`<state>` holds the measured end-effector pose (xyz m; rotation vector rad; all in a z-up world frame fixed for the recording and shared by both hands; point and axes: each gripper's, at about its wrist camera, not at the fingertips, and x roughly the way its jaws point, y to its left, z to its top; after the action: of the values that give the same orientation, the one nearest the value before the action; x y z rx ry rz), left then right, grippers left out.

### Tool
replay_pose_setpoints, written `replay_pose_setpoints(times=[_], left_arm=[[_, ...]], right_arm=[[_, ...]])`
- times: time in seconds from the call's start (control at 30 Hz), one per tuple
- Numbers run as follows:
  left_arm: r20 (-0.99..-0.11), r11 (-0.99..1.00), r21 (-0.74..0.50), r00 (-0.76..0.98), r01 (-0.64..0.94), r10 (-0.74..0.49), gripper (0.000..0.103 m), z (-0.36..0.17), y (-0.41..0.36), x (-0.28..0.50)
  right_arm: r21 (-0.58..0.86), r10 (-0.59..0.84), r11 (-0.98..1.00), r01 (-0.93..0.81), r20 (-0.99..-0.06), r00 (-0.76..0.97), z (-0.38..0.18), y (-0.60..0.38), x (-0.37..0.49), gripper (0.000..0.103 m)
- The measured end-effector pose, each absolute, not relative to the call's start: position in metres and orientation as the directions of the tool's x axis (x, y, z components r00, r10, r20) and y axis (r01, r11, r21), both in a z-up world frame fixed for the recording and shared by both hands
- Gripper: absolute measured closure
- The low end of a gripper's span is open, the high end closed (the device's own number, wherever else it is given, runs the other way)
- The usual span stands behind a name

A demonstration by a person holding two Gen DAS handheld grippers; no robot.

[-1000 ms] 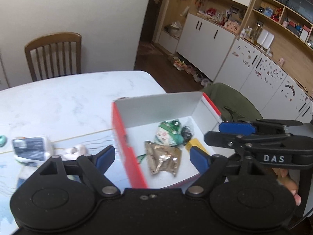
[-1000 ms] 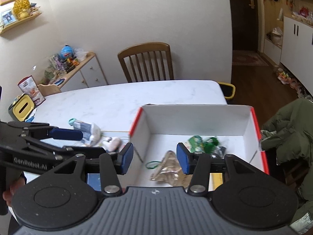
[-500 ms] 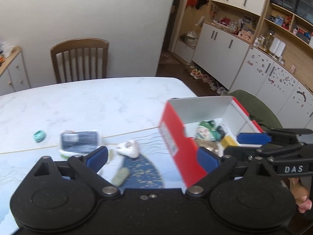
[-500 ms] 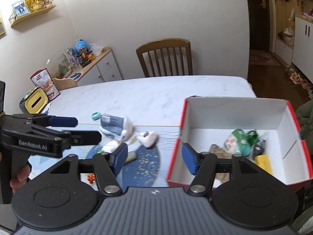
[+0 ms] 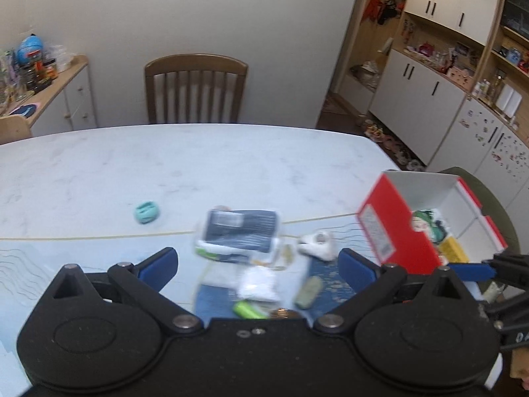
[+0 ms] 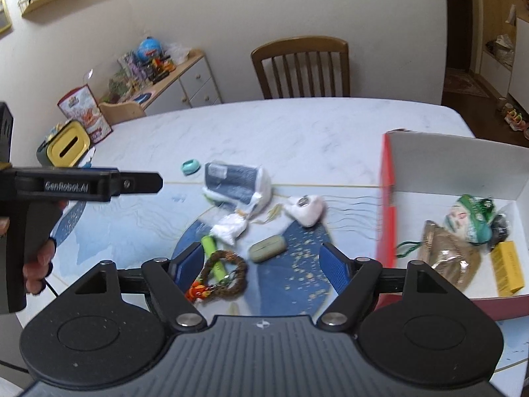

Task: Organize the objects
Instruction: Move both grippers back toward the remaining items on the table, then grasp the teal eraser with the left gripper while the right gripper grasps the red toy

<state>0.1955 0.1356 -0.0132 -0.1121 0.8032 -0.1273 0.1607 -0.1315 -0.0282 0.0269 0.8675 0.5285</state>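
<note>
Both grippers are hanging spread and empty above the bench [image 6: 297, 125]. The right gripper [image 6: 261, 259] is sitting nearest the loose clutter, with the olive-green case [image 6: 267, 248] lying just ahead of its fingers and almost centred in the gap. That case is resting flat on the blue patch of the mat, its long axis running left to right with the right end tipped slightly away, so it is lying nearly across the line of approach and along the gap, not across it. My guess is the wrist needs a turn before closing on the short sides.

The braided ring [image 6: 224, 274] is lying close by the right gripper's left finger, touching the green tube [image 6: 213, 253]. The left gripper [image 5: 258, 264] is hovering over the same pile, with the white pouch [image 5: 258, 283] between its fingers, though that view is blurred. The red box [image 6: 456, 205], already holding a few things, is standing to the right, near the right gripper.
</note>
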Motion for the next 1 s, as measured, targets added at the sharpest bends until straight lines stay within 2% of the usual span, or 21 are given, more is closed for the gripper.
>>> replay_pose_setpoints(times=[0.17, 0.3, 0.43, 1.0], left_arm=[[-0.713, 0.99, -0.137, 0.691, 0.03, -0.12, 0.0, -0.025, 0.168, 0.204], [-0.724, 0.994, -0.109, 0.686, -0.021, -0.065, 0.0, -0.038, 0.191, 0.219], [-0.737, 0.996, -0.075, 0.675, -0.041, -0.027, 0.0, -0.052, 0.209, 0.236], [-0.762, 0.992, -0.07, 0.648, -0.104, 0.015, 0.001, -0.108, 0.246, 0.316]], right_arm=[[0.231, 0.453, 0.865, -0.445, -0.739, 0.498, -0.039, -0.104, 0.161, 0.026], [0.172, 0.453, 0.834, -0.525, -0.757, 0.471, -0.05, -0.076, 0.151, 0.027], [0.175, 0.467, 0.801, -0.573, -0.782, 0.414, -0.065, -0.051, 0.147, 0.027], [0.045, 0.395, 0.72, -0.692, -0.847, 0.356, -0.109, 0.006, 0.144, 0.027]])
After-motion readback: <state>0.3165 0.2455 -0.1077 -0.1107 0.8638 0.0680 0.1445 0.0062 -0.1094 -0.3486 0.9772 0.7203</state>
